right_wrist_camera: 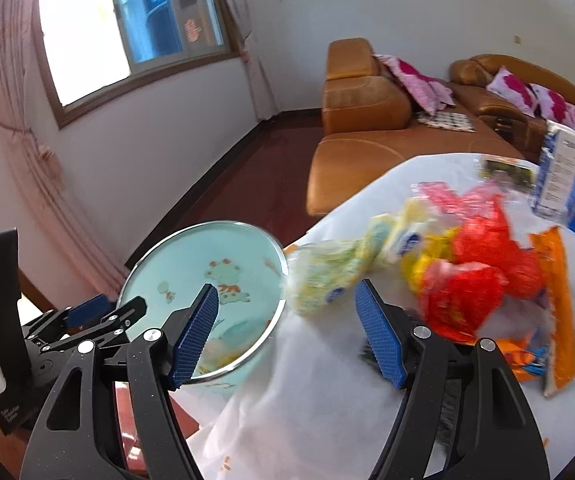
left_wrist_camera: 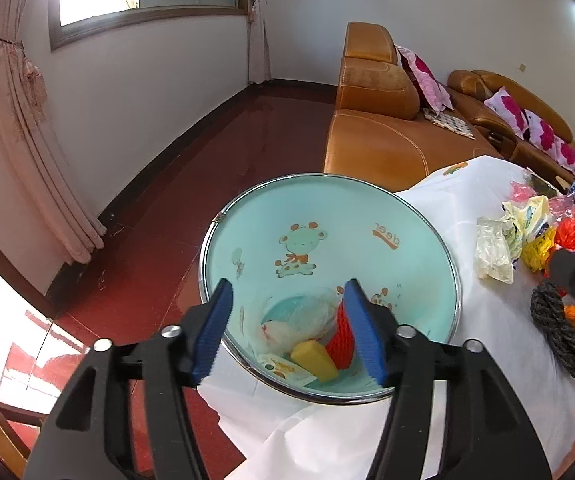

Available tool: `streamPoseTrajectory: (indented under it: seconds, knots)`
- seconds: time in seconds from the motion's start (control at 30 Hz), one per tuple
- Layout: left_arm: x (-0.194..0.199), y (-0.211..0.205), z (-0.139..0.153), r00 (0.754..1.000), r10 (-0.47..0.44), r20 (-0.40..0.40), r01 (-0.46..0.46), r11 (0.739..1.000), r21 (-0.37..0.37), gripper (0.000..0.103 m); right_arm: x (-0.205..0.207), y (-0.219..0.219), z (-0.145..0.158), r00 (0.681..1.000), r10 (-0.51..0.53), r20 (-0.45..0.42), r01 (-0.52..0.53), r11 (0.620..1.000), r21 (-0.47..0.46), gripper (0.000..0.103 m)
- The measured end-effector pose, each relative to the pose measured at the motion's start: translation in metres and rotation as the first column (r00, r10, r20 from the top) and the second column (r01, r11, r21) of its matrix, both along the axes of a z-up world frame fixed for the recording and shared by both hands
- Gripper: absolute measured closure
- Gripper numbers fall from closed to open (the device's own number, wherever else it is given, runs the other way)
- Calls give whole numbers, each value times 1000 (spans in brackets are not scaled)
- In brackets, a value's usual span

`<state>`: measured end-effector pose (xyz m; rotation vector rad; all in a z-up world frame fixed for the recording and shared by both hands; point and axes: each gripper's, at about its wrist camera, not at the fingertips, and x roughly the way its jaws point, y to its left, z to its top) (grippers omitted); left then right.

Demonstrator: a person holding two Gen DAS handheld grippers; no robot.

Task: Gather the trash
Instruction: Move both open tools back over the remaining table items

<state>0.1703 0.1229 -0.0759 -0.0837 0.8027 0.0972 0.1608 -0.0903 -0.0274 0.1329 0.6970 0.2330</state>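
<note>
Mint-green bin [left_wrist_camera: 327, 240] sits just beside the table [left_wrist_camera: 487, 320]; our left claw [left_wrist_camera: 287, 328] hangs above it, apart and empty. Our right claw [right_wrist_camera: 287, 336], also apart, faces the wrapper pile [right_wrist_camera: 447, 264] beyond the bin: next, we judge, close on one.

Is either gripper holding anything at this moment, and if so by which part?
Nothing is held. The left gripper stands open above the trash bin, with nothing between its pads. The right gripper is open too, over the table.

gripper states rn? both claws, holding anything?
Left claw: open, empty, over the bin.
Right claw: open, empty, over the table.
</note>
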Motion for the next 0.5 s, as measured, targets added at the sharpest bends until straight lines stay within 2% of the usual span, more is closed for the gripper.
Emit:
streamPoseTrajectory:
  seconds: [0.1,0.2,0.5]
  knots:
    - [-3,-5,4,1000,-6,2,6,1000,1,43,-10,-21,3,998,-55,9,55,998,6,32]
    - [-9,-12,8,1000,-15,15,15,1000,6,31,-20,-41,4,994,-112,17,112,994,-3,32]
    - [-20,-45,6,996,-85,-9,85,996,-11,30,-58,-119,-11,956,-292,-17,292,956,-24,33]
